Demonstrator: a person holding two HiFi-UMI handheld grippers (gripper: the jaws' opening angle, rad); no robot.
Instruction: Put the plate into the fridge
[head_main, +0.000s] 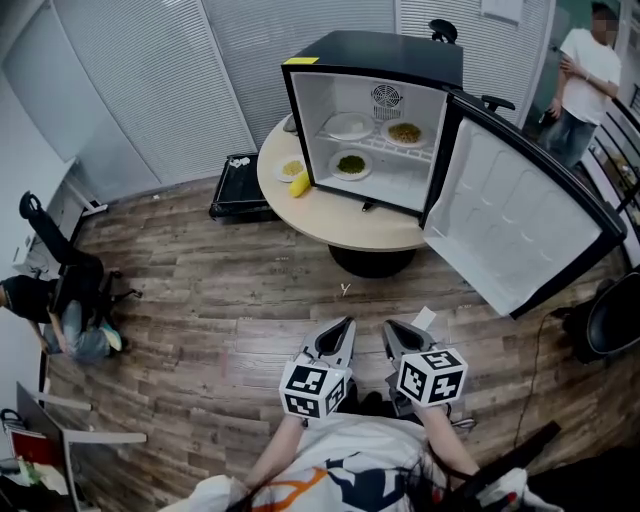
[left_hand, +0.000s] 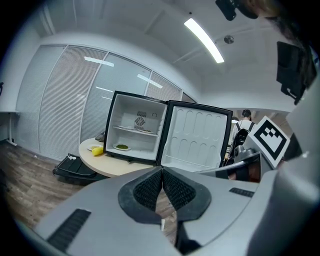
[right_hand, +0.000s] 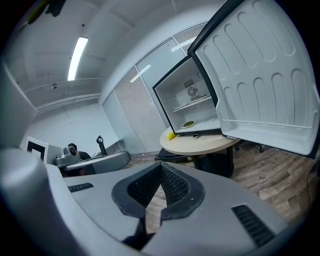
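Both claws hang at 6 o'clock in the head view, side by side above the wooden floor (head_main: 220, 290). On the left claw (left_hand: 162, 172) the jaws are pressed together with nothing between them, and the right claw (right_hand: 161, 169) is likewise closed and empty. At 12 o'clock from them the fridge (head_main: 375, 50) stands on a round worktop (head_main: 370, 228), its door (head_main: 520, 215) swung wide toward 3 o'clock.

Inside, a plate of green food (head_main: 350, 164) sits on the fridge floor. On the wire shelf above, a pale plate (head_main: 347, 126) lies at 9 o'clock of a plate of yellowish food (head_main: 405, 133). Outside, at 9 o'clock of the fridge, a small plate (head_main: 291, 168) rests on the worktop, with a yellow item (head_main: 299, 184) just beside it at 5 o'clock.

A black case (head_main: 238, 188) lies on the floor at 9 o'clock of the worktop. A standing person (head_main: 585, 80) is at 2 o'clock, a seated person (head_main: 60, 295) at 8 o'clock.
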